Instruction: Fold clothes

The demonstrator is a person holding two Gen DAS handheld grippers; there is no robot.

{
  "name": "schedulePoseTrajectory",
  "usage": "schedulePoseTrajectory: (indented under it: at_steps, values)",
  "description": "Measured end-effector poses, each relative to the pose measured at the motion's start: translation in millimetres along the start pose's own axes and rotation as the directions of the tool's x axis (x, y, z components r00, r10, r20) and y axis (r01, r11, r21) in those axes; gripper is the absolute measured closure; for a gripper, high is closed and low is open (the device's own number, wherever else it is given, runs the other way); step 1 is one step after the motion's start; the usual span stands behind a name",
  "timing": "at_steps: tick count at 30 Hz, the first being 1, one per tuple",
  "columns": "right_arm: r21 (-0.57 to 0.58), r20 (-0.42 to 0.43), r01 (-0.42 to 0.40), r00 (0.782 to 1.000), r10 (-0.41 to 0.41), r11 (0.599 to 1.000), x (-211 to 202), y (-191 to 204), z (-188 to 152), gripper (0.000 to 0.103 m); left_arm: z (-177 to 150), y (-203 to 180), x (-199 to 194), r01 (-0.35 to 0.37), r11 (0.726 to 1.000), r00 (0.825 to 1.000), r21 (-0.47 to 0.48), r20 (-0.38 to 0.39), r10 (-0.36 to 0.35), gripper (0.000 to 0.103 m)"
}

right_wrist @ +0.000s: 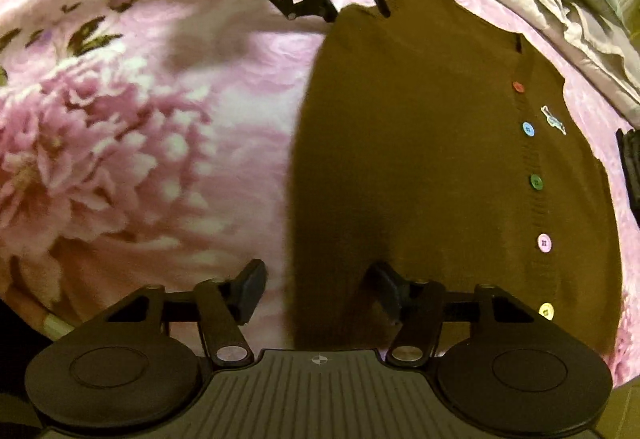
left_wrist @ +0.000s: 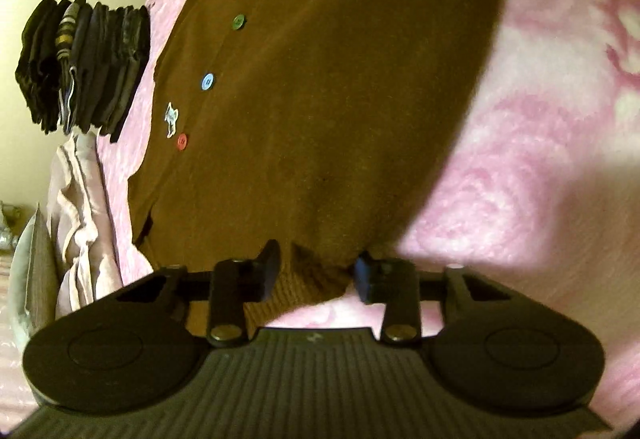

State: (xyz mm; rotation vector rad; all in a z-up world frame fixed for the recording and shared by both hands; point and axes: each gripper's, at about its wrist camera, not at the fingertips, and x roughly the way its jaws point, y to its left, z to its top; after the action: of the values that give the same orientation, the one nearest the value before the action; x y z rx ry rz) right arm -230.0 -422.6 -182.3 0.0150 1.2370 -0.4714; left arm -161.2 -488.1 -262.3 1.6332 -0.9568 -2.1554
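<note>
A: Left gripper (left_wrist: 316, 271): jaws apart, straddling the ribbed corner of the brown cardigan (left_wrist: 320, 79), not pinched. Right gripper (right_wrist: 316, 291): also apart, one finger over the cardigan's folded edge, the other over the pink blanket (right_wrist: 140, 119).

B: Layout?

A: Cardigan lies flat on the blanket, long axis running gripper to gripper, button row (right_wrist: 536, 181) on the far side from that edge. Both grippers low, facing each other.

B: So each closes on its own end.

The left wrist camera sits low and close at one end of the brown cardigan (left_wrist: 320, 99), facing along it toward the folded clothes stack (left_wrist: 84, 63). The right wrist camera faces back from the opposite end, sighting the left gripper (right_wrist: 356, 13). Both share the cardigan and pink floral blanket (right_wrist: 140, 139).
</note>
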Motion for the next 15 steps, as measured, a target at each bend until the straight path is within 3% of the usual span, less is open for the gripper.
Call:
schedulePoseTrajectory:
  at_steps: [1, 3, 5, 10, 15]
  values:
    - [-0.004, -0.003, 0.006, 1.000, -0.006, 1.000, 0.8, -1.6, 0.1, 0.065, 0.1, 2.5, 0.6, 0.005, 1.000, 1.000, -0.007, 0.001, -0.005, 0.088]
    - [0.048, 0.016, 0.005, 1.000, -0.006, 0.999, -15.5, -19.2, 2.0, 0.077, 2.0, 9.5, -1.5, 0.020, 0.999, 1.000, -0.030, -0.002, -0.020, 0.097]
    - [0.101, 0.037, 0.003, 0.999, -0.006, 0.995, -32.4, -37.3, 4.0, 0.086, 4.8, 17.6, -5.5, 0.037, 0.998, 0.999, -0.057, -0.007, -0.038, 0.098]
    - [0.232, 0.088, -0.008, 0.996, -0.013, 0.973, -74.7, -82.5, 9.1, 0.089, 14.6, 66.9, -22.1, 0.058, 0.985, 0.998, -0.160, -0.004, -0.059, 0.099]
    - [0.358, 0.137, -0.025, 0.990, -0.026, 0.933, -117.0, -127.7, 14.2, 0.090, 36.9, 154.6, -32.1, 0.059, 0.953, 0.998, -0.299, 0.014, -0.058, 0.099]
